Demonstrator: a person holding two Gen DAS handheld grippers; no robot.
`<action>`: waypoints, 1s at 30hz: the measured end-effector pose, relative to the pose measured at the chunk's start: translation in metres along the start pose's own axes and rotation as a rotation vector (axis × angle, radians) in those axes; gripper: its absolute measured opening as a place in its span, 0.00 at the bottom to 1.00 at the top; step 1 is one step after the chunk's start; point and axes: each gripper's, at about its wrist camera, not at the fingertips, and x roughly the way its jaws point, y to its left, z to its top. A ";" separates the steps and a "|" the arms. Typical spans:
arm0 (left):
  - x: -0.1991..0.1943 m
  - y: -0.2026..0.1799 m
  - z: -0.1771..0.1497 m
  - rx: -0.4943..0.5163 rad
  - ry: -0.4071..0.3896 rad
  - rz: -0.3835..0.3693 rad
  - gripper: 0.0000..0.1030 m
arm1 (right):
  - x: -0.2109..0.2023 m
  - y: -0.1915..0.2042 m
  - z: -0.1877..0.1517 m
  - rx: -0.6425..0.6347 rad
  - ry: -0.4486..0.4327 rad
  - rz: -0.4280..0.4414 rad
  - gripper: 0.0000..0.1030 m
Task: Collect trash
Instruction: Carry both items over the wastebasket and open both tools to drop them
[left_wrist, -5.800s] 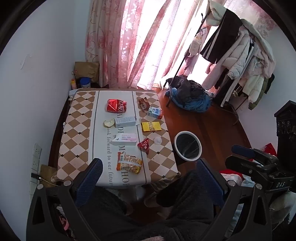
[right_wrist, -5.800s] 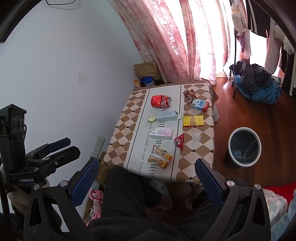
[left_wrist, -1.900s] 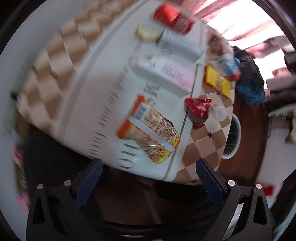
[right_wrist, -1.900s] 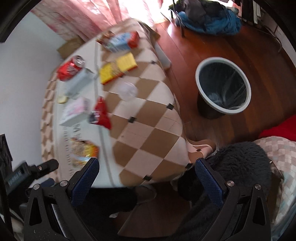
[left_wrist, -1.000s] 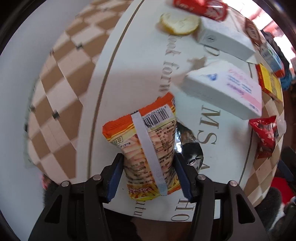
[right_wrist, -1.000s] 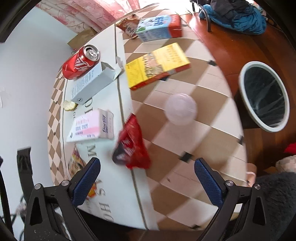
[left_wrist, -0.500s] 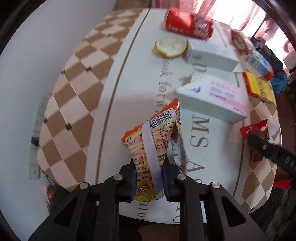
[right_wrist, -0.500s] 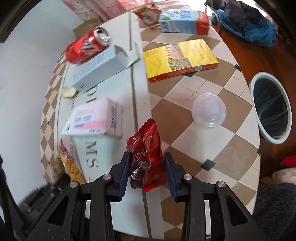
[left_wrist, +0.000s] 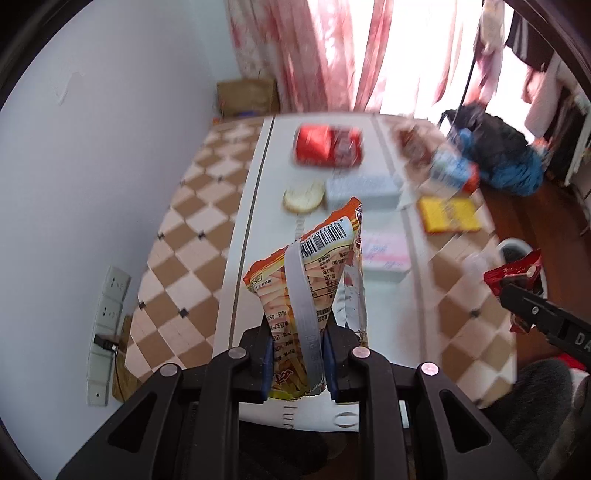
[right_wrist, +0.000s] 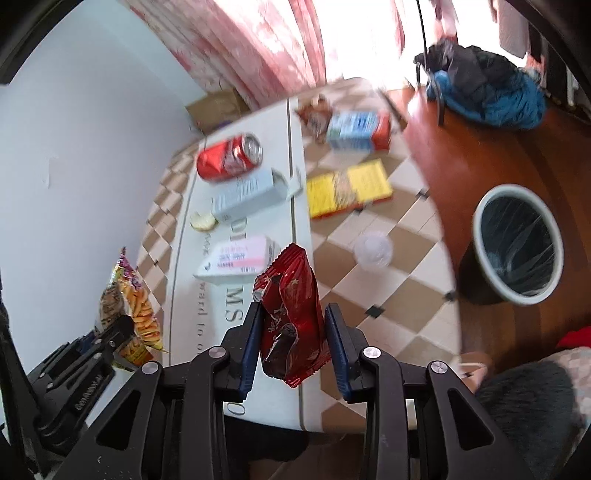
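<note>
My left gripper (left_wrist: 298, 353) is shut on an orange snack bag (left_wrist: 314, 280), held up above the near end of the table (left_wrist: 192, 229). The same orange snack bag (right_wrist: 133, 314) shows at the left of the right wrist view. My right gripper (right_wrist: 291, 332) is shut on a red wrapper (right_wrist: 291, 310), lifted off the cloth; that red wrapper (left_wrist: 513, 273) also appears at the right edge of the left wrist view. A grey trash bin (right_wrist: 517, 251) with a clear liner stands on the wooden floor right of the table.
Still on the table lie a red can (right_wrist: 229, 157), a grey-white box (right_wrist: 251, 195), a pink-white box (right_wrist: 236, 262), a yellow box (right_wrist: 349, 188), a blue carton (right_wrist: 358, 131), a clear lid (right_wrist: 373, 249) and a fruit peel (right_wrist: 202, 221). Clothes (right_wrist: 487, 92) are heaped on the floor.
Both grippers have risen from the table with their wrappers, and the views have tilted up toward the curtain. The bin has come fully into the right wrist view.
</note>
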 end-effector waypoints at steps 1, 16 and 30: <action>-0.007 -0.005 0.006 0.002 -0.020 -0.010 0.18 | -0.011 -0.003 0.003 0.000 -0.017 0.000 0.34; -0.024 -0.254 0.101 0.257 -0.046 -0.452 0.18 | -0.133 -0.222 0.067 0.154 -0.224 -0.186 0.34; 0.199 -0.466 0.095 0.398 0.434 -0.531 0.40 | 0.041 -0.443 0.054 0.458 0.064 -0.158 0.34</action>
